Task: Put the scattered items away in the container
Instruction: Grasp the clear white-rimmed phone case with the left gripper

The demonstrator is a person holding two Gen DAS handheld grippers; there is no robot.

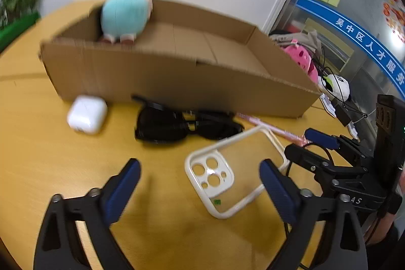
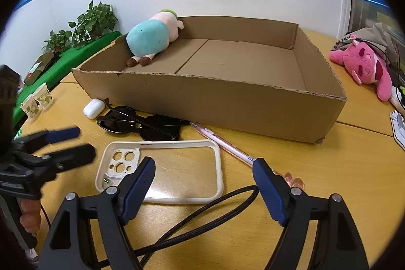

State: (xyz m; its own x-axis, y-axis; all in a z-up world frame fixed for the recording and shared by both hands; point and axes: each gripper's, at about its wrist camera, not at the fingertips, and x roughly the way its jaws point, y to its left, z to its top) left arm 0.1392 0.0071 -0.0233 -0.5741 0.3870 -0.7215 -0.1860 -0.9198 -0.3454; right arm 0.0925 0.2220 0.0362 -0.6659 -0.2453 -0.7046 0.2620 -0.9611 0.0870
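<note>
A shallow cardboard box [image 1: 177, 77] [image 2: 227, 103] stands on the wooden table with a teal plush doll [image 1: 124, 14] [image 2: 146, 38] lying in its left end. In front of the box lie a white earbuds case [image 1: 87, 114] [image 2: 94, 108], black sunglasses [image 1: 172, 124] [image 2: 136, 124], a pink pen [image 1: 265, 127] [image 2: 222, 143] and a cream-rimmed clear phone case [image 1: 210, 173] [image 2: 177, 168]. My left gripper [image 1: 200, 166] [image 2: 81, 142] hangs open over the phone case's camera end. My right gripper [image 2: 203, 163] [image 1: 298, 142] is open over the case's other end and the pen.
A black braided cable [image 2: 202, 211] loops on the table under the right gripper. A pink plush [image 2: 364, 65] [image 1: 301, 60] and a white-and-black toy [image 1: 336, 86] lie right of the box. Two paper cups [image 2: 38, 100] and potted plants [image 2: 93, 19] stand at the left.
</note>
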